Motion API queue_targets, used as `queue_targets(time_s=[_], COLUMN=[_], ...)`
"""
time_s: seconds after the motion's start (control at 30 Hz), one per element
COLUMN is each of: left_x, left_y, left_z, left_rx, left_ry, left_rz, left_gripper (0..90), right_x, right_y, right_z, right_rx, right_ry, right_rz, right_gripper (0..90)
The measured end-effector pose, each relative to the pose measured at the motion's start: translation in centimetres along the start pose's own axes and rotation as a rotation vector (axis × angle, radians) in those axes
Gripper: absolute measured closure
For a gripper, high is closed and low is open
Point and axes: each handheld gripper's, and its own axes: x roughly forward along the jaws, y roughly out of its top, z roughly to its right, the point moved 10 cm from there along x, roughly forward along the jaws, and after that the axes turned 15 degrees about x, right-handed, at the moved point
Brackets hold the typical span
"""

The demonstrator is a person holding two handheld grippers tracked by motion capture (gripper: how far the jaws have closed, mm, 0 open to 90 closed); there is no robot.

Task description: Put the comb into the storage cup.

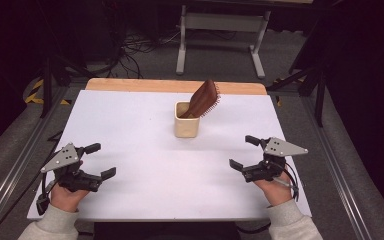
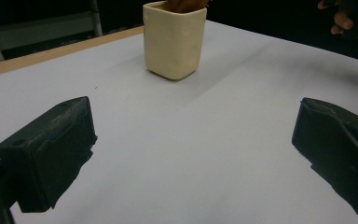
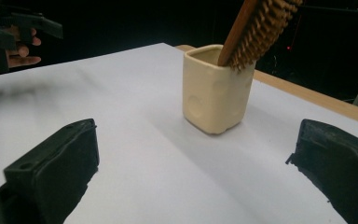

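Observation:
A cream square cup stands upright near the middle of the white table top. A brown wooden brush leans in it, bristles to the right. The cup stands ahead of my left gripper's jaws, and the cup with the brush stands ahead of my right gripper's jaws. My left gripper rests near the front left, open with nothing between its jaws. My right gripper rests near the front right, open too, and holds nothing.
A wooden strip runs along the table's far edge. Beyond it, a white table frame stands on the grey floor among cables. Metal rails flank the table on both sides.

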Motion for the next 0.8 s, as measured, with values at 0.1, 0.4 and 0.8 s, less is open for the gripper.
queue_targets(time_s=[0.1, 0.4, 0.8], left_x=[0.1, 0.7, 0.9], left_y=[-0.2, -1.4, -2.1], left_z=[0.1, 0.4, 0.4], left_rx=[-0.001, -0.011, -0.009], left_ry=[-0.002, 0.004, 0.014], left_rz=[0.004, -0.015, -0.007], left_gripper=[0.4, 0.4, 0.4], right_x=[0.1, 0.6, 0.8], right_y=[-1.2, -4.4, -6.6], right_z=[0.3, 0.8, 1.5], right_rx=[0.014, 0.018, 0.049], right_ry=[0.004, 0.021, -0.004], right_rz=[-0.006, -0.037, -0.048], right_gripper=[0.6, 0.6, 0.5])
